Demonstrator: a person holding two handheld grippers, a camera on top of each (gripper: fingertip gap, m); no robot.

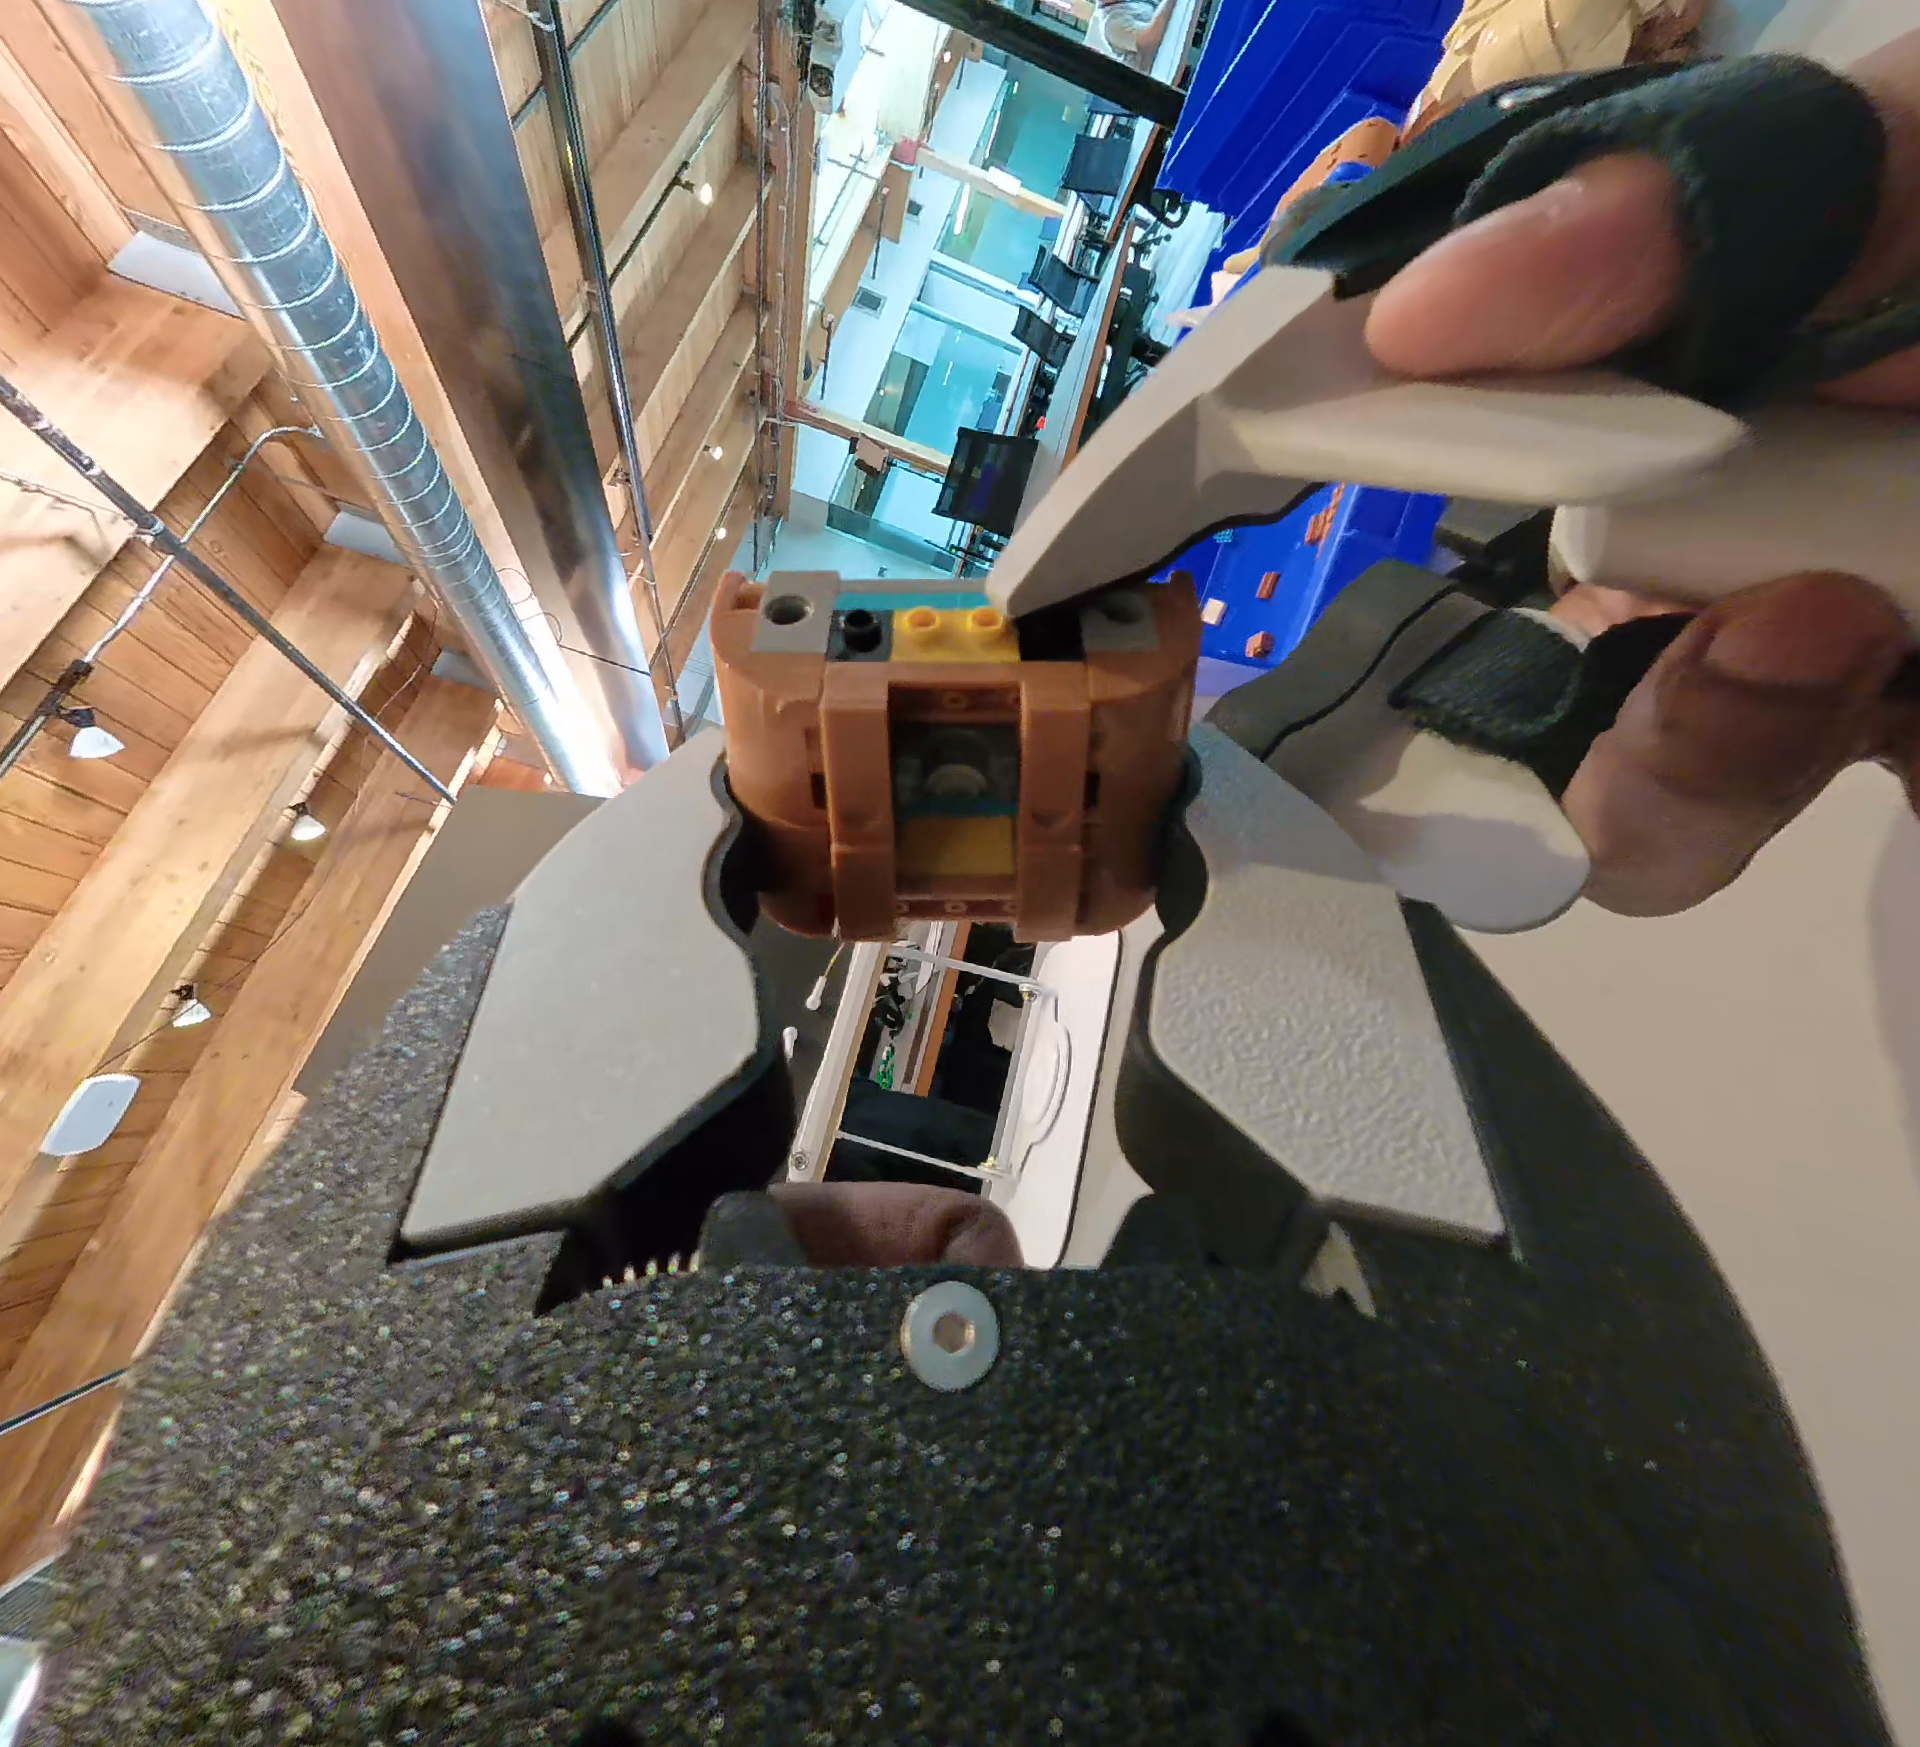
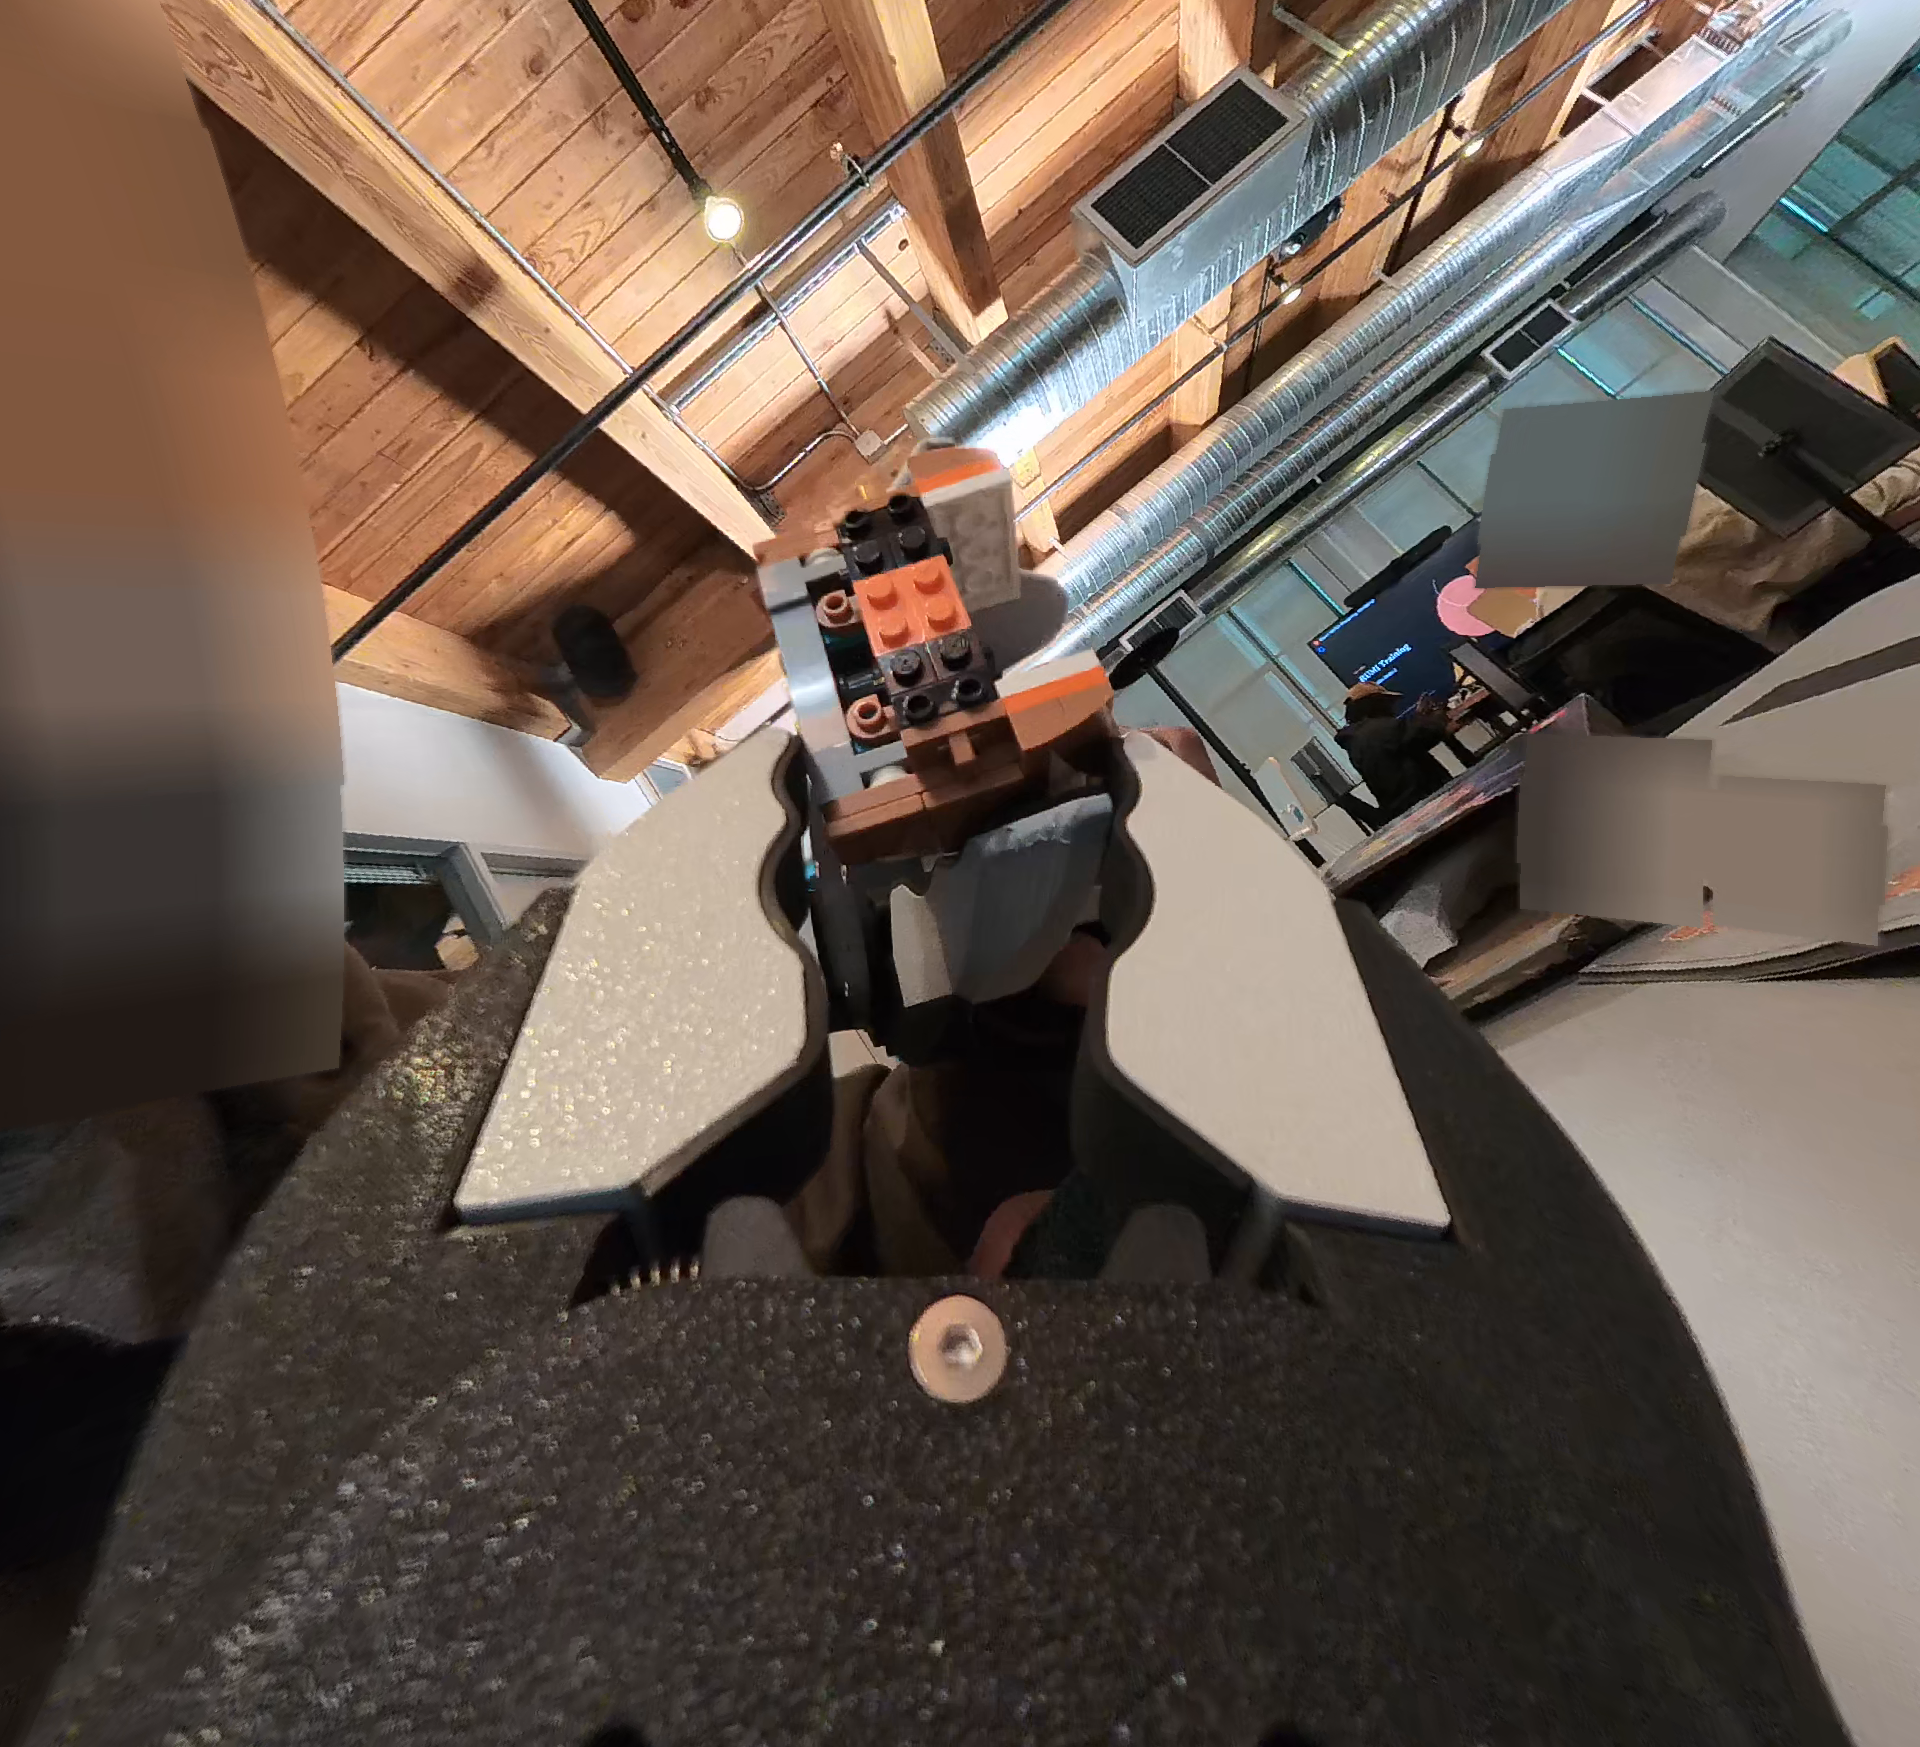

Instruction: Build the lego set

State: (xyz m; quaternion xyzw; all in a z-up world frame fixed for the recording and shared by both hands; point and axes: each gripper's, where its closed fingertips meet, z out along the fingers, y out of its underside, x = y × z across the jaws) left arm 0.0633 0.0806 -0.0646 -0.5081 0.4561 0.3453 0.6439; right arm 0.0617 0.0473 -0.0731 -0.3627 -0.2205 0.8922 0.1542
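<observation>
A: Background, left wrist view: ribbed silver duct (image 1: 260,243) along a wooden plank ceiling (image 1: 94,762); blue bins (image 1: 1340,14) stacked at upper right.

B: Right wrist view: same ceiling type, a lit spotlight (image 2: 723,218), a duct vent grille (image 2: 1195,165) (dark slats), and a screen (image 2: 1392,648) farther off.

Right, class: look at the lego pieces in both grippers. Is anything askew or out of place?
Yes. In the right wrist view, a light grey plate sits tilted at the top of the brown lego assembly, not flush with the black and orange studs beside it. It looks only partly seated. The brown block in the left gripper looks square.
</observation>
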